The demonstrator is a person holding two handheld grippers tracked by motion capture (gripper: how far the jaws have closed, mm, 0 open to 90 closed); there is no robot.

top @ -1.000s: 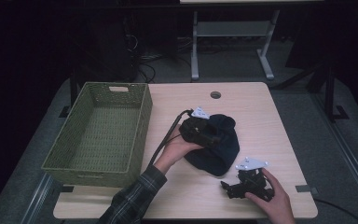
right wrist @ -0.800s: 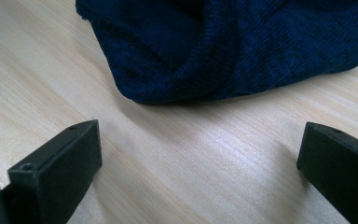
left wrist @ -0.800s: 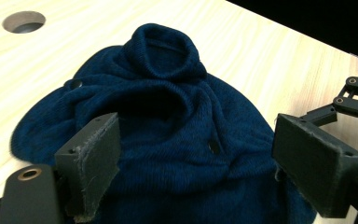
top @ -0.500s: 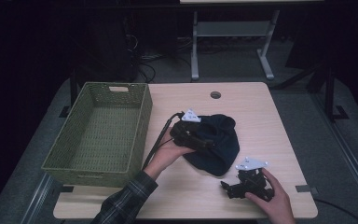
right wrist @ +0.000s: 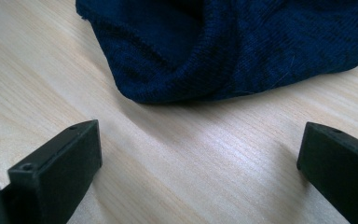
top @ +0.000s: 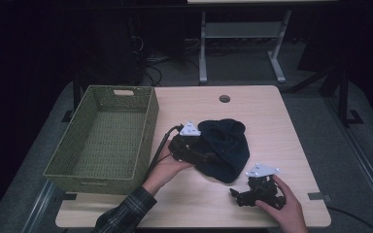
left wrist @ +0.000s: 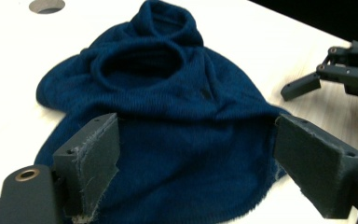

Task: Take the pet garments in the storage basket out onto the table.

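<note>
Navy knit hat (top: 223, 148) lies crumpled on the bench (top: 272, 121), roughly mid-surface, just right of the green woven basket (top: 104, 138). Left gripper (top: 194, 151) sits at the hat's left edge; in the left gripper view its jaws are spread wide with the fabric (left wrist: 177, 121) lying between them, not pinched, knit just touching the left jaw's frayed pad. Hat's opening (left wrist: 140, 63) faces up, folded collar bunched toward the far side. Right gripper (top: 240, 194) rests on the bench near the front edge, just off the hat's lower right hem, apart from it. Its jaws are wide too, bare wood between them, with the rolled hem (right wrist: 186, 88) straight ahead in the right gripper view. Right gripper (left wrist: 324, 79) also shows beyond the hat in the left gripper view. Cable grommet hole (top: 224, 98) sits behind the hat. Basket interior holds nothing.
</note>
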